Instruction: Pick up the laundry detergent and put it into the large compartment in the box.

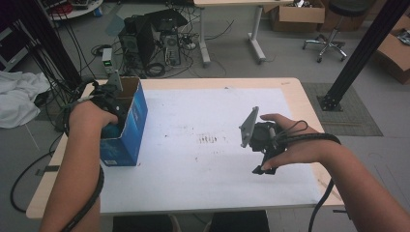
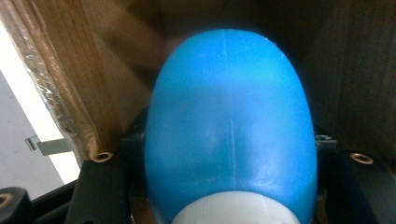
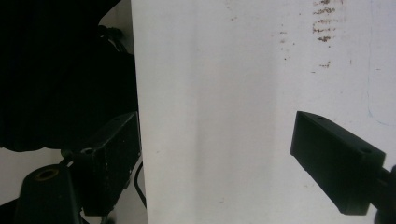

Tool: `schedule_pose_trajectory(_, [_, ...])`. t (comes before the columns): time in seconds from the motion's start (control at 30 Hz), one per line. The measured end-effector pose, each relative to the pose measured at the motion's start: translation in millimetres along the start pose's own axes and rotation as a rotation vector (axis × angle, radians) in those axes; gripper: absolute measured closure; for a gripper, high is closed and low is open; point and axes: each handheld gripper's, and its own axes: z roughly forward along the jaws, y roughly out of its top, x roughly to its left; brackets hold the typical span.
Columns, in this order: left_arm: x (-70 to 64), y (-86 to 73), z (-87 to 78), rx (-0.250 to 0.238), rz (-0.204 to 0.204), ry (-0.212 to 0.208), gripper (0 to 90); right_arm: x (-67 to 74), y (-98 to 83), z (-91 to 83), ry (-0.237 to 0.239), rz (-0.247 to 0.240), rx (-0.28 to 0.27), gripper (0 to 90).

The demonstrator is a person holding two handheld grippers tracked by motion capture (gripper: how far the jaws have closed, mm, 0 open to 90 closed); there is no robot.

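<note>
The left gripper (image 1: 110,108) reaches down inside the open blue cardboard box (image 1: 130,126) at the table's left edge, jaws clamped on a blue bottle (image 2: 229,126) (white cap toward the camera). The right gripper (image 1: 265,164) rests over the white sheet (image 1: 203,159), jaws spread wide, holding nothing.

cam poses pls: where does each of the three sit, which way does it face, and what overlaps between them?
High view: above the person's side, looking forward and down on the table; both forearms, left gripper in the blue box, right gripper.
Left gripper view: on that gripper, facing into the cardboard interior; jaws clamp a blue bottle.
Right gripper view: facing down at the white sheet; open jaws.
Shared: box; stained white sheet.
</note>
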Motion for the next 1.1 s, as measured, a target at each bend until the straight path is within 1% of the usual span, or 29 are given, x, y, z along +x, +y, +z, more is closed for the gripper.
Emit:
schedule_pose_trajectory(0.07, [0.3, -0.4, 0.4, -0.011, 0.001, -0.001, 38.6, 0.2, -0.3, 0.1, 0.001, 0.001, 0.0, 16.1])
schedule_pose_trajectory(0.13, [-0.7, -0.3, 0.3, -0.011, 0.011, 0.004, 38.6, 0.3, -0.6, 0.2, 0.0, 0.002, -0.001, 16.1])
schedule_pose_trajectory(0.23, [-2.6, 0.1, 0.6, -0.013, 0.009, 0.011, 38.5, 0.4, -0.4, 0.4, 0.0, 0.002, 0.002, 16.2])
schedule_pose_trajectory(0.37, [-3.3, 0.0, 0.4, -0.009, 0.018, 0.015, 38.4, 0.6, 1.2, 0.4, -0.001, -0.004, 0.002, 16.1])
schedule_pose_trajectory(0.47, [-1.8, -0.6, 0.5, -0.007, 0.019, 0.009, 38.3, 0.7, 1.6, 0.7, -0.002, -0.005, 0.004, 16.2])
schedule_pose_trajectory(0.63, [1.2, -1.7, 0.4, -0.017, 0.009, -0.003, 38.1, 0.4, 1.0, 1.4, -0.003, -0.003, 0.009, 16.2])
schedule_pose_trajectory(0.77, [0.8, -1.7, 0.3, -0.02, 0.008, -0.001, 37.7, 0.3, 1.0, 2.0, -0.002, -0.002, 0.007, 16.2])
schedule_pose_trajectory(0.87, [0.1, -1.6, 0.2, -0.019, 0.01, -0.007, 34.7, 0.4, 1.6, 2.1, -0.002, -0.003, 0.007, 16.2])
schedule_pose_trajectory(0.93, [-0.2, -1.7, -0.2, -0.022, 0.01, -0.006, 34.2, 0.3, 1.9, 1.8, -0.002, -0.005, 0.009, 16.2])
schedule_pose_trajectory(1.1, [-0.1, -2.5, -5.8, -0.029, 0.014, -0.013, 31.7, 0.4, 1.6, 1.2, -0.002, -0.005, 0.008, 16.2])
